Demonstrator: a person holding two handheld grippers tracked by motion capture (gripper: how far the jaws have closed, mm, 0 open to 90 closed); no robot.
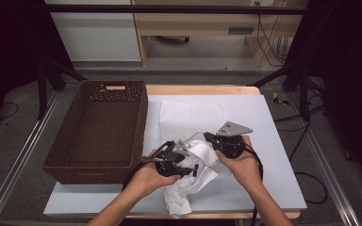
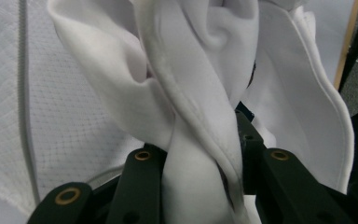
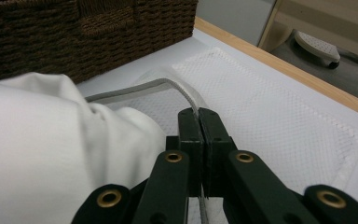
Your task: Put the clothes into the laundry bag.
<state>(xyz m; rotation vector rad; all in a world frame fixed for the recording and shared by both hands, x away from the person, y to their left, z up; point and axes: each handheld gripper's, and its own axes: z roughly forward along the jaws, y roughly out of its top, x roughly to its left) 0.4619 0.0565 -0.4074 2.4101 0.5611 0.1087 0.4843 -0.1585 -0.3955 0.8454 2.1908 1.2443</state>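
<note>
From the high view, a white cloth was seen bunched up on the pale table, near the front edge, between a person's two hands. The left gripper was held by the left hand, and its jaws were pressed into the bunched cloth. The right gripper was held by the right hand, just beside the cloth, and a thin grey edge of cloth was seen running from its tip. A flat white mesh bag was laid out on the table behind the hands. A brown woven basket was set at the left side of the table. In the left gripper view, a thick twisted fold of the white cloth was squeezed between the two black jaws, so the left gripper was clamped on it. The mesh bag was seen lying behind the cloth. In the right gripper view, the right gripper was closed tight, with the jaws nearly touching, and a thin grey strip was pinched between them. The strip was curved away toward the basket. The white cloth was heaped at the left of the jaws, and the mesh bag was spread flat on the table beyond them.
</note>
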